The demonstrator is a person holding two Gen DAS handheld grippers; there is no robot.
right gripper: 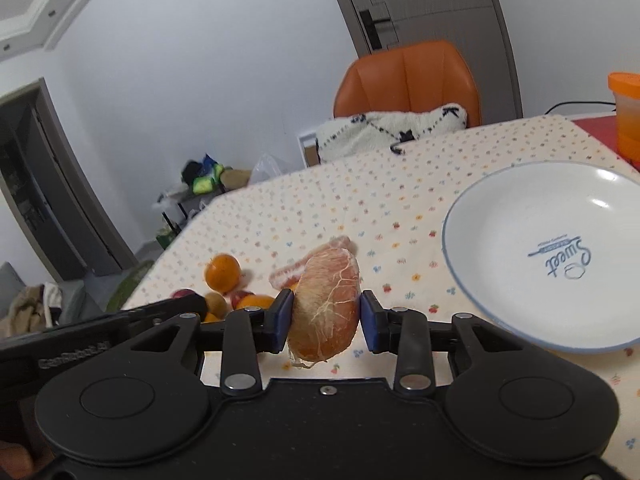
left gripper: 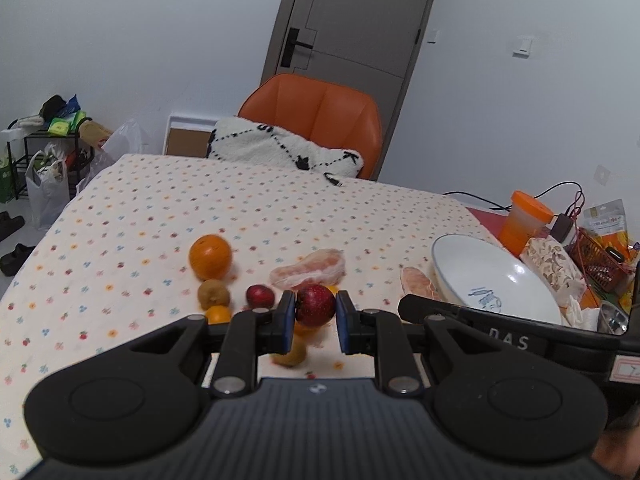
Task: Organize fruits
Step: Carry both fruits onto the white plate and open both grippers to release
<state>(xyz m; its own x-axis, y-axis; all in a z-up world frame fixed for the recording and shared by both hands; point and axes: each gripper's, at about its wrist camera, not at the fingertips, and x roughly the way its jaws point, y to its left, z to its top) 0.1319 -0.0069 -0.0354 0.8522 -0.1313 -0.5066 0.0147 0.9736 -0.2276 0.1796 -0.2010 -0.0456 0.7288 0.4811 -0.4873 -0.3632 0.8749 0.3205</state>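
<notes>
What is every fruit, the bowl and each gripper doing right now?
left gripper: shut on the red fruit, lifted.
right gripper: shut on a peeled pomelo segment.
white bowl: empty, upright on the tablecloth.
big orange: lying on the tablecloth.
second pomelo segment: lying peeled on the tablecloth.
door: closed.

Orange chair at grey door (white walls).
</notes>
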